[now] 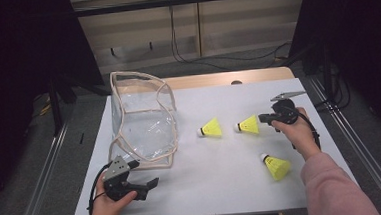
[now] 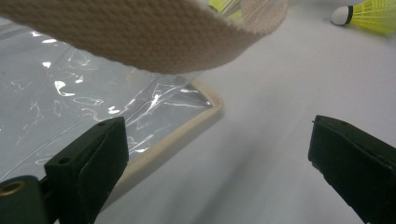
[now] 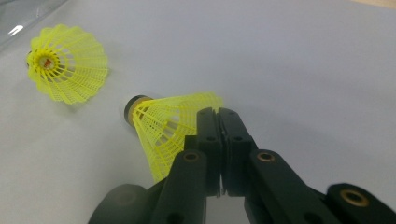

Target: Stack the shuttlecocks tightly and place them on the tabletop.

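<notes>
**Pinching a shuttlecock by its skirt while the bag waits**

We have the right gripper (image 3: 218, 114) clamped on the rim of the middle shuttlecock (image 3: 163, 126), jaws nearly together on the thin yellow skirt; the mesh gives a better purchase than the small cork. It lies on the white table (image 1: 218, 181), between two other shuttlecocks (image 1: 211, 129) (image 1: 276, 166). Our left gripper (image 2: 217, 154) rests with jaws wide and nothing in them, just beside the clear bag (image 1: 141, 120), near its beige trim, probably ready to steady it for loading
</notes>
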A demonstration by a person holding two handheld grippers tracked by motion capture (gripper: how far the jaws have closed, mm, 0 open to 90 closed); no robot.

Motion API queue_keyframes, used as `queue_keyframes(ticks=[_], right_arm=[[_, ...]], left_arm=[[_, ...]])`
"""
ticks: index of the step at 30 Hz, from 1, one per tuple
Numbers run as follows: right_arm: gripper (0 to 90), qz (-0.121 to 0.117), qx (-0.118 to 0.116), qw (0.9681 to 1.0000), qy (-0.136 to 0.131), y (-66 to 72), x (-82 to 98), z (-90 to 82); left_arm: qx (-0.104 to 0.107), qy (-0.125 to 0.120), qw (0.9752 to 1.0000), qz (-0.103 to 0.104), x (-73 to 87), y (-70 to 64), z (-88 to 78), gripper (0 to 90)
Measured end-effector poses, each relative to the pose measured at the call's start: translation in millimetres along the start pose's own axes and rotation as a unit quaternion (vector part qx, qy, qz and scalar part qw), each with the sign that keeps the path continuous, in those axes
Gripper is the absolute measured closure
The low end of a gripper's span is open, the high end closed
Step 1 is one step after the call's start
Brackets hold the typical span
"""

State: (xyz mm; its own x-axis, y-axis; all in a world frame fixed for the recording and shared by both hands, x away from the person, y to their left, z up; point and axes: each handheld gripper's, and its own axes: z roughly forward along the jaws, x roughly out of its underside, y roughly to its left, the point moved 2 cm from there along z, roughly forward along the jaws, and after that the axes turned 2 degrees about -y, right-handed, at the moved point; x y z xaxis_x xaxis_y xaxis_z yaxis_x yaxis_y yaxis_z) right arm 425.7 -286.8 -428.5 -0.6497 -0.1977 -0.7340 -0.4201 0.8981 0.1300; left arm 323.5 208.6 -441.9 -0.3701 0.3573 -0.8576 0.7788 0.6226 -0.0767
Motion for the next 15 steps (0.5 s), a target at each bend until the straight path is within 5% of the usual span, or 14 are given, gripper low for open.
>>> queue_keyframes(ticks=[1,4,15], right_arm=[[88.6,0.012,-0.003,0.9999,0.006,1.3,0.2,-2.2],[88.2,-0.012,-0.005,0.9999,-0.009,-0.9,-0.7,-3.9],[87.4,-0.016,-0.012,0.9997,-0.017,1.9,-1.8,-13.5]], left_arm=[[0.0,0.0,1.0,0.0,0.0,-0.1,0.0,5.0],[0.0,0.0,1.0,0.0,0.0,0.0,0.0,5.0],[-0.001,-0.001,1.0,-0.001,-0.1,-0.1,0.2,5.0]])
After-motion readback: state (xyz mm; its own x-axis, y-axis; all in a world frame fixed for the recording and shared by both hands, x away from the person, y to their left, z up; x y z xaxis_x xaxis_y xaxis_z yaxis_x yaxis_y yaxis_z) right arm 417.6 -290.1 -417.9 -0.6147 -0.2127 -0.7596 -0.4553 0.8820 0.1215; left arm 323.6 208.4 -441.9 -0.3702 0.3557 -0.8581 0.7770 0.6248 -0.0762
